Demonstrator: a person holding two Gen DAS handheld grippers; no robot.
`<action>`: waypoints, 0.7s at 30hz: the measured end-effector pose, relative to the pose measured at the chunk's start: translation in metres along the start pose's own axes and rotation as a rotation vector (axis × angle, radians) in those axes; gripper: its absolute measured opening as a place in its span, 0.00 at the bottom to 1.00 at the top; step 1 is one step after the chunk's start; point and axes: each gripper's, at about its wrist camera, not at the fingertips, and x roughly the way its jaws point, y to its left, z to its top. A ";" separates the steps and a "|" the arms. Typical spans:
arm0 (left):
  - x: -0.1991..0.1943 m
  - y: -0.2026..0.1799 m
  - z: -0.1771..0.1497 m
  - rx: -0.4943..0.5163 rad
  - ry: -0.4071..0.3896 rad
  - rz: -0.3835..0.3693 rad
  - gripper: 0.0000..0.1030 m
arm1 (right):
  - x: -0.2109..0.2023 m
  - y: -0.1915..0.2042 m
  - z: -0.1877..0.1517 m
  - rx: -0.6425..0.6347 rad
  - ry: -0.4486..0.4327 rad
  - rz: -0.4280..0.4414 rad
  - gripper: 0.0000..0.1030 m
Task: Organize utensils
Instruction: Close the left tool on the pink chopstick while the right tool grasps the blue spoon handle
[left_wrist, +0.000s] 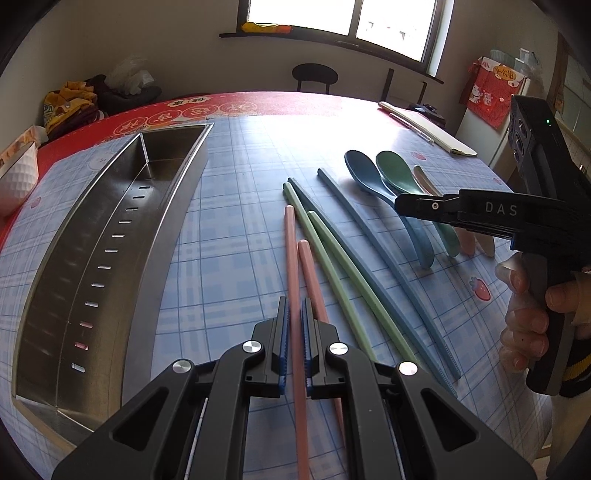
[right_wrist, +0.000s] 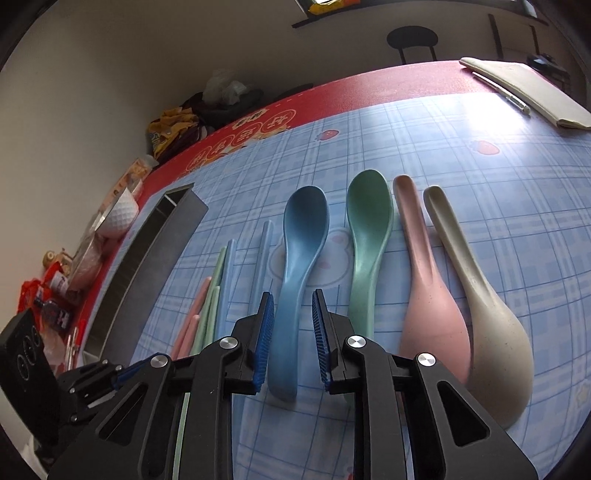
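Nothing is in the steel tray (left_wrist: 110, 236) yet: left gripper (left_wrist: 294, 328) is clamped on a pink chopstick (left_wrist: 291, 258), right gripper (right_wrist: 293, 325) is half-closed w/ the blue spoon (right_wrist: 301, 236) between its pads, not yet pinched; all other utensils wait on the table (left_wrist: 240, 206).

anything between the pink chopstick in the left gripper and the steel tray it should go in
Nothing visible. The left gripper is shut on one pink chopstick, and the steel tray lies open to its left across bare tablecloth. The tray's long compartment looks empty.

Six chopsticks (left_wrist: 334, 273), four spoons (right_wrist: 301, 258), one steel utensil tray (left_wrist: 110, 236), one white bowl (left_wrist: 16, 177).
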 end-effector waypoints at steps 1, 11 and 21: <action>0.000 0.001 0.000 -0.005 0.000 -0.006 0.07 | 0.002 0.000 0.000 0.004 0.011 -0.007 0.19; -0.002 0.008 -0.001 -0.027 -0.002 -0.039 0.07 | 0.012 0.024 -0.004 -0.090 0.047 -0.094 0.13; -0.002 0.011 -0.002 -0.033 -0.002 -0.051 0.07 | 0.019 0.028 0.001 -0.128 0.065 -0.098 0.12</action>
